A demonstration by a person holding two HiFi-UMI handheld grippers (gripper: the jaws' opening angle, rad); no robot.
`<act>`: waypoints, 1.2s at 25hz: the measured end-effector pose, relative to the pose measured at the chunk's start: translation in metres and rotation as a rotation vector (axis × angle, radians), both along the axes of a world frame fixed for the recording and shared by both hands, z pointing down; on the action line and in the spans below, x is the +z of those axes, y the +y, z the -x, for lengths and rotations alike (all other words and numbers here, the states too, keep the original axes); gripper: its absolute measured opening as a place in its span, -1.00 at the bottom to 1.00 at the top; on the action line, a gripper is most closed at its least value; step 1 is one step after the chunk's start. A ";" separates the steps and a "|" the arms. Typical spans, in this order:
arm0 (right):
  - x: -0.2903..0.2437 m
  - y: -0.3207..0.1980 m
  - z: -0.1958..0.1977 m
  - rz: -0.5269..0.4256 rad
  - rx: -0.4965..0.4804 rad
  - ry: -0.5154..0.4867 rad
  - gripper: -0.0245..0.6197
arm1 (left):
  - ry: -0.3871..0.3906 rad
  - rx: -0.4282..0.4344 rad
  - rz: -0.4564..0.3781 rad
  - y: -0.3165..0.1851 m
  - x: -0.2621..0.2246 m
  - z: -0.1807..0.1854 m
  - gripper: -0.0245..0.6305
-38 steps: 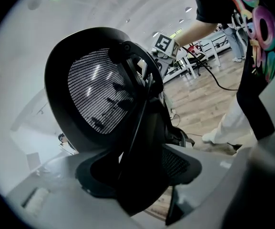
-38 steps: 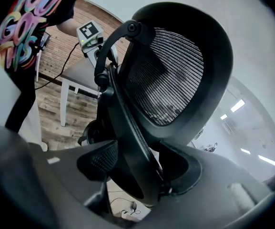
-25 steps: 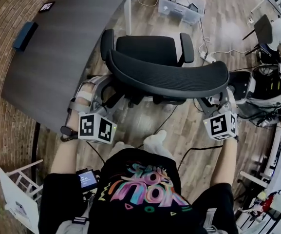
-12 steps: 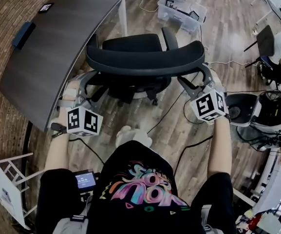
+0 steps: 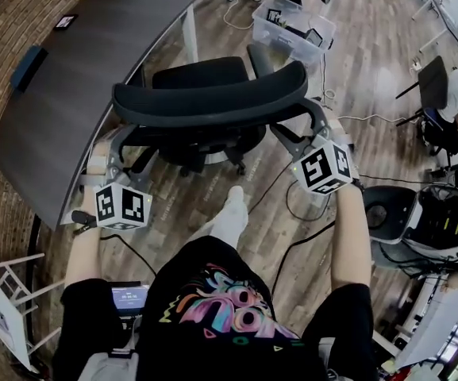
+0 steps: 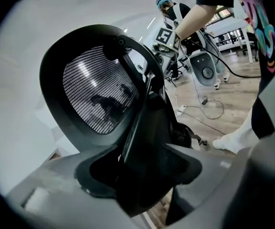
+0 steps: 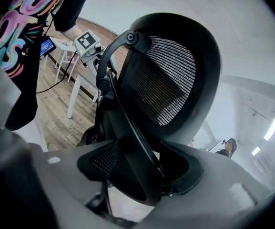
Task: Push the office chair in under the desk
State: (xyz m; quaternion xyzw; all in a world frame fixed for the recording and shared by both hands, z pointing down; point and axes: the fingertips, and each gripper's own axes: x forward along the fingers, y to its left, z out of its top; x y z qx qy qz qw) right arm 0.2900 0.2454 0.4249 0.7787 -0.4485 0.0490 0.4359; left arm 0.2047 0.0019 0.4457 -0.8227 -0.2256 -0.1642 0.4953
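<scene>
Office chair in left claw, right claw, beside desk edge

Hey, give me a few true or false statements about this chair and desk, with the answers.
1. The left claw and the right claw each hold one side of the chair. True.
2. The chair is already tucked fully under the desk. False: its whole seat shows out in the open beside the desk's edge.
3. A clear plastic bin sits on the floor beyond the chair. True.
4. The desk's top is white. False: it is dark grey.
</scene>
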 end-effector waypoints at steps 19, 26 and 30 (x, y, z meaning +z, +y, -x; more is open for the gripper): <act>-0.026 0.024 -0.115 -0.039 -0.217 0.018 -0.07 | -0.020 -0.156 -0.018 0.047 -0.025 -0.069 -0.08; -0.031 0.028 -0.145 -0.063 -0.349 -0.005 -0.10 | -0.069 -0.257 0.024 0.059 -0.031 -0.083 -0.08; -0.035 0.038 -0.135 -0.098 -0.385 -0.026 -0.11 | -0.150 -0.281 0.018 0.072 -0.028 -0.067 -0.08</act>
